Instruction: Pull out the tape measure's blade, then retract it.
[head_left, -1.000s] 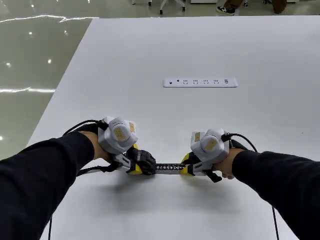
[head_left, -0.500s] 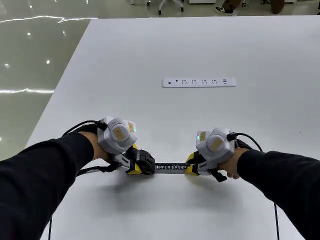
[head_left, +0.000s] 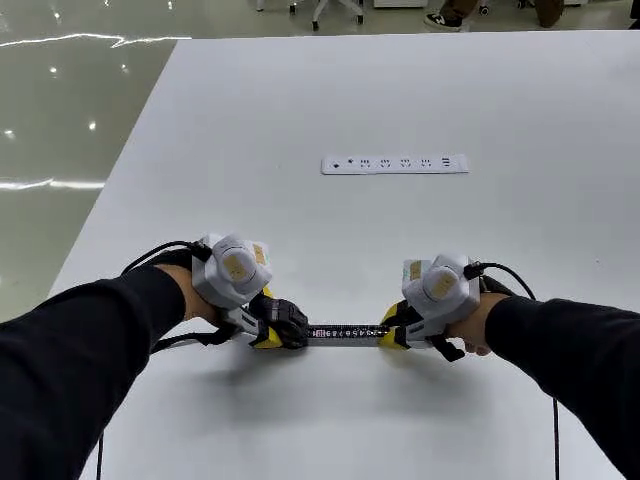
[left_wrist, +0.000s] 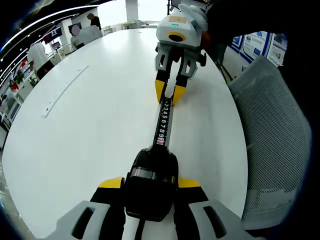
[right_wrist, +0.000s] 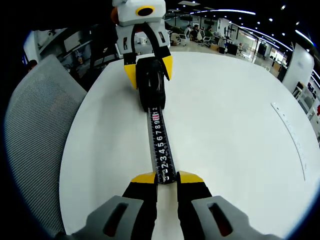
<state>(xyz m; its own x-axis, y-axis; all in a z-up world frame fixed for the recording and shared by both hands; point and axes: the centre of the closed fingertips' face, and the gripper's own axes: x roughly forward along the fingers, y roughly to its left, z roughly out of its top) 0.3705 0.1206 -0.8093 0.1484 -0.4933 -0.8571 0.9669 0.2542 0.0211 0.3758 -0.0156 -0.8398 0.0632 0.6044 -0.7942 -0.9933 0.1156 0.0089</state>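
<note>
White table (head_left: 300, 90), glossy floor (head_left: 60, 120), left tongs (left_wrist: 150, 182) clamping tape measure (left_wrist: 151, 167), right tongs (right_wrist: 167, 177) pinching blade (right_wrist: 159, 140).

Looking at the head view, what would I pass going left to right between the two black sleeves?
left gripper, tape measure case, blade, right gripper

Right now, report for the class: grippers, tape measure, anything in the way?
Left gripper shut on tape measure case. Right gripper shut on blade, part out, flat on table. Power strip far off, not in the way.
</note>
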